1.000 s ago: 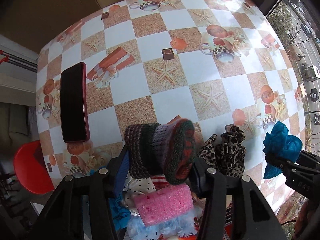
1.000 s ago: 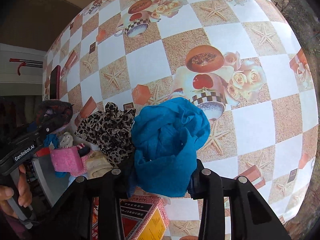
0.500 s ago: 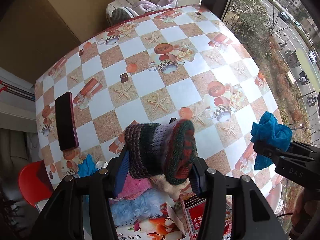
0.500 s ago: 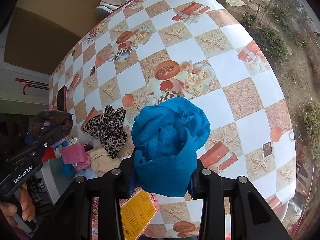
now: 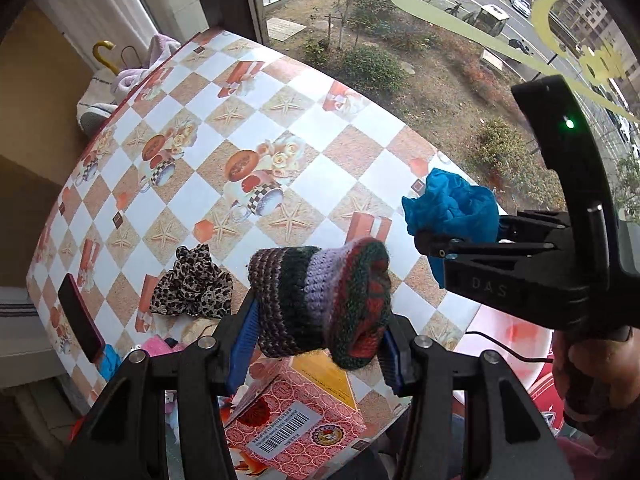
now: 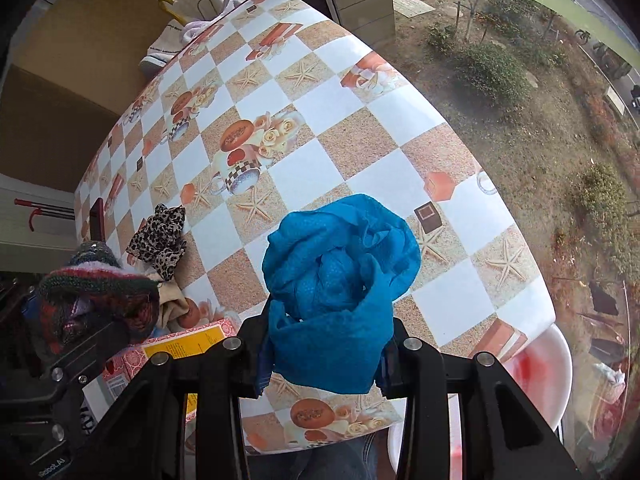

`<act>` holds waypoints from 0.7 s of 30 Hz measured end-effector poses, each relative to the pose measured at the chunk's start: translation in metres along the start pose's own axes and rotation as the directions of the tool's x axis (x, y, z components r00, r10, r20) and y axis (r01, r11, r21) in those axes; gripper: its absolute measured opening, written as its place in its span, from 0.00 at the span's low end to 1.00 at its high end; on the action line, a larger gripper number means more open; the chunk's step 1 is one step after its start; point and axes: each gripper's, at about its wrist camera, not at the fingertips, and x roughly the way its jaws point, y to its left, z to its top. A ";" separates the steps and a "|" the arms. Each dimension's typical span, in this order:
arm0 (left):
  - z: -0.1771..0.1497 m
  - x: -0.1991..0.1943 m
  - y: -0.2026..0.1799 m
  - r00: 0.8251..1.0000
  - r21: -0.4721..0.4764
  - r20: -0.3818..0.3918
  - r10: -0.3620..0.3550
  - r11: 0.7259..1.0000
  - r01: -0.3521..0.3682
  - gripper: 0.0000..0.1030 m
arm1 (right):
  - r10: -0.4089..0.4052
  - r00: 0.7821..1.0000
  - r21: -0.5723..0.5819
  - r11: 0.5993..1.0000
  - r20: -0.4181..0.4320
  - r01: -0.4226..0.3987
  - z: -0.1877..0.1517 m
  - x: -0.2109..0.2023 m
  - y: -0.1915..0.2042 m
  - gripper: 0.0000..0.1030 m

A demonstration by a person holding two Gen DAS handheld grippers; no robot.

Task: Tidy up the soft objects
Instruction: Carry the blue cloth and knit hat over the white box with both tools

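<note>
My left gripper point(image 5: 316, 334) is clamped partway on a striped knit hat point(image 5: 320, 300), blue pads pressing both sides, hat lifted clear of the table. My right gripper point(image 6: 324, 354) is closed down tight on a bunched blue cloth point(image 6: 340, 288), also off the table; in the left view it sits at 3 o'clock.

Below the left gripper, at 6 o'clock, a red patterned carton point(image 5: 294, 420) with a barcode lies at the table's near edge. At 8 o'clock is a heap of small soft stuff, pink and blue bits (too small to name). Just beyond it, at 9 o'clock, a leopard-print scrunchie point(image 5: 192, 284) lies on the checkered tablecloth point(image 5: 304, 92), and a dark phone point(image 5: 78, 318) lies near the left edge. The far half of the table is bare. Past the far corner, at 11 o'clock, a shoe and a yellow umbrella handle.

Judgement: both hands are mid-carry, no drop spot picked yet. To do it well I'd keep both grips firm while travelling (the knit is squashy and could slip), aim each piece at bare cloth well apart from the other, lower until fabric touches, then open. Keep the two grippers from crossing; they're near each other now.
</note>
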 end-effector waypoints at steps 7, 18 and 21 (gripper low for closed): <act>-0.019 -0.001 -0.047 0.998 0.183 -0.049 -0.041 0.982 0.049 0.54 | -0.016 1.000 0.036 0.999 0.017 0.015 -0.013 -0.010 -0.028 0.39; -0.050 0.006 -0.074 0.986 0.288 -0.150 -0.066 0.951 0.108 0.54 | 0.021 0.999 0.023 1.000 -0.040 -0.020 -0.047 -0.002 -0.036 0.39; -0.056 0.009 -0.077 0.983 0.291 -0.169 -0.068 0.950 0.116 0.54 | 0.027 0.999 0.013 1.000 -0.039 -0.027 -0.049 -0.003 -0.035 0.39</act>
